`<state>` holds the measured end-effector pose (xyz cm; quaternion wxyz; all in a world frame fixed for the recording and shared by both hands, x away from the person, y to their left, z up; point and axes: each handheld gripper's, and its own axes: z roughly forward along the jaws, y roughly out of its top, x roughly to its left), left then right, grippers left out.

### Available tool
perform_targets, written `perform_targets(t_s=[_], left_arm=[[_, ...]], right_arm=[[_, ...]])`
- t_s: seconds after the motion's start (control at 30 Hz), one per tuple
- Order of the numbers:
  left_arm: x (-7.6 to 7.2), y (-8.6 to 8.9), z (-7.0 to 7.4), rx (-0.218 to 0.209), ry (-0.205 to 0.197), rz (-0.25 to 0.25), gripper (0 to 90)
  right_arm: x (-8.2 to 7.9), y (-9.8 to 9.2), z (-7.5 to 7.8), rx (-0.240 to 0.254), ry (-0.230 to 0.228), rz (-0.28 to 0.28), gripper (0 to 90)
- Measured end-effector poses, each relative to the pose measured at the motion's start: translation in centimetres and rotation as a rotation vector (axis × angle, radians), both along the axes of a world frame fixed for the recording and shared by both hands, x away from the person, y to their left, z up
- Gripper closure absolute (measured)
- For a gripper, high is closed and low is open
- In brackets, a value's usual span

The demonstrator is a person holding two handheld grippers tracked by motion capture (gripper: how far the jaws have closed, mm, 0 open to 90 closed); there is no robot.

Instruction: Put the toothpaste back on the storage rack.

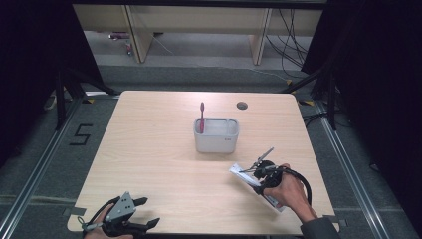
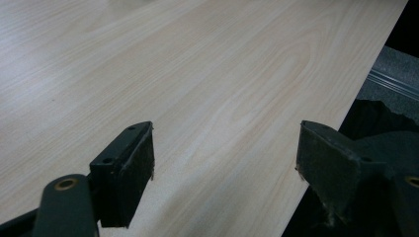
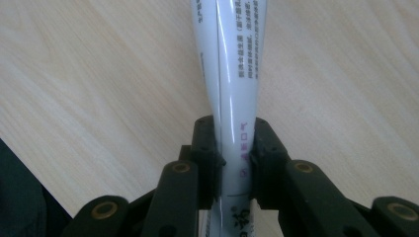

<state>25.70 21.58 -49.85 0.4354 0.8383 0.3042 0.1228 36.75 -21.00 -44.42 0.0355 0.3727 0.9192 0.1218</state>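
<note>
High view: right gripper [image 1: 260,172] at 4 o'clock on the table [image 1: 159,149] clamps a white tube [image 1: 249,180] lying just off the grey holder [image 1: 216,135] with its red toothbrush [image 1: 201,117]; left gripper [image 1: 144,211] sits at 7 o'clock. Left gripper view adds jaws spread wide over bare wood, nothing between. Right gripper view adds pads [image 3: 210,148] pinching the tube [image 3: 232,74], print visible.
</note>
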Motion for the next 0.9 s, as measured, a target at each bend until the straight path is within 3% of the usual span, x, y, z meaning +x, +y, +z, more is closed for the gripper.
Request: perform_targets(t_s=[0.4,0.43,0.5,0.53,0.57,0.6,0.63,0.73,0.8,0.83,0.9], left_arm=[[0.1,0.1,0.0,-0.003,-0.011,0.01,22.0],[0.1,0.1,0.0,-0.006,-0.013,0.012,21.9],[0.2,0.2,0.0,0.015,-0.012,0.004,21.8],[0.1,0.1,0.0,-0.009,-0.005,0.008,21.8],[0.1,0.2,0.0,0.009,-0.011,0.005,21.7],[0.2,0.3,0.1,0.02,-0.016,0.011,21.7],[0.1,0.1,0.0,-0.007,-0.015,0.017,21.7],[0.1,0.1,0.0,-0.012,-0.005,0.011,21.7],[0.2,0.3,0.1,0.024,-0.012,-0.002,21.7],[0.1,0.1,0.0,-0.014,-0.004,0.008,21.7],[0.1,0.1,0.0,-0.003,-0.008,0.005,21.7]], right_arm=[[0.4,0.0,1.1,0.071,-0.054,-0.011,75.5],[0.5,-0.1,1.2,0.086,-0.073,-0.009,75.5],[0.4,-0.1,1.5,0.103,-0.075,-0.044,75.5],[0.4,-0.1,1.6,0.117,-0.081,-0.044,75.5],[0.3,0.0,1.8,0.119,-0.073,-0.063,75.5],[0.3,0.0,1.8,0.124,-0.09,-0.061,75.5],[0.5,0.0,1.7,0.145,-0.096,-0.019,75.5],[0.4,0.2,2.0,0.162,-0.098,-0.019,75.5],[0.4,0.2,2.0,0.163,-0.104,-0.026,75.5],[0.5,0.2,2.0,0.171,-0.107,-0.016,75.5],[0.6,0.2,2.1,0.18,-0.128,-0.012,75.5]])
